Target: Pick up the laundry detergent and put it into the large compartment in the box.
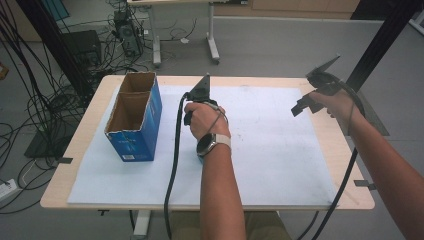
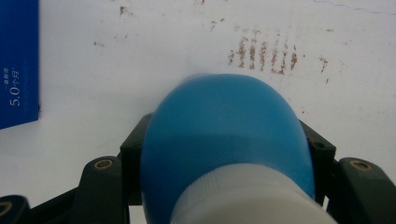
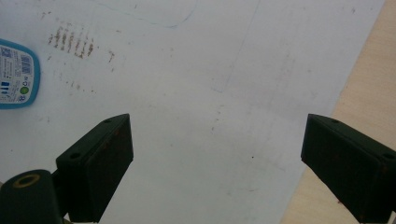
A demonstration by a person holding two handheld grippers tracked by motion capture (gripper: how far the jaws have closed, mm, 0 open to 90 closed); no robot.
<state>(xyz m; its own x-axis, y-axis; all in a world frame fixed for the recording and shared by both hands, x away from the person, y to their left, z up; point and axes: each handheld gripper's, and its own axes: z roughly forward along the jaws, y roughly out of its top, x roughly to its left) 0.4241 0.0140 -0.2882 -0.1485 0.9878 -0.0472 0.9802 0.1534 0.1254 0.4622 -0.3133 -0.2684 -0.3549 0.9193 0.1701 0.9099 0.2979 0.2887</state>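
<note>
The left gripper [image 2: 224, 186] is clamped on a blue bottle [image 2: 224, 140] with a white cap [image 2: 247, 196], low over the white mat [image 1: 280, 150] beside the blue box [image 1: 134, 125], which reads "5.0". The right gripper [image 3: 217, 158] hangs wide apart. The bottle's label [image 3: 14, 77] is too small to read.
</note>
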